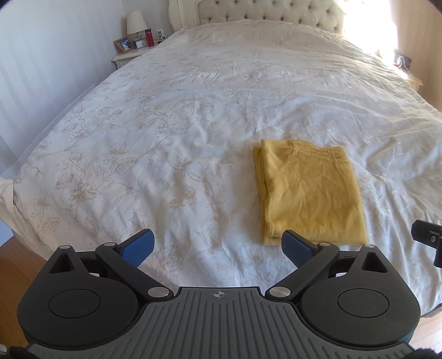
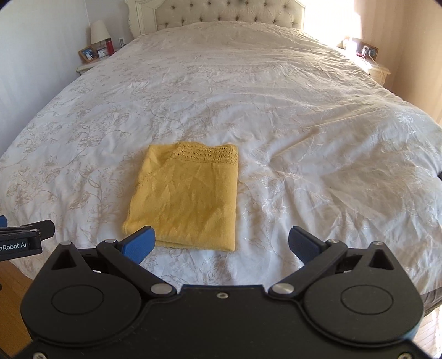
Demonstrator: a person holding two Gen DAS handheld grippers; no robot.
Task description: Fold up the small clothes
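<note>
A yellow knit garment (image 1: 309,196) lies folded into a neat rectangle on the white floral bedspread (image 1: 165,138), lace trim at its far edge. It also shows in the right wrist view (image 2: 187,196). My left gripper (image 1: 218,243) is open and empty, held above the bed's near edge, just left of the garment's near corner. My right gripper (image 2: 221,243) is open and empty, near the garment's near edge, slightly to its right. Neither gripper touches the garment.
A tufted headboard (image 1: 270,11) stands at the far end. A nightstand at far left holds a lamp (image 1: 136,23), a photo frame and a red bottle (image 1: 149,37). Another nightstand (image 2: 378,70) is far right. Wooden floor (image 1: 16,276) lies below the bed's near edge.
</note>
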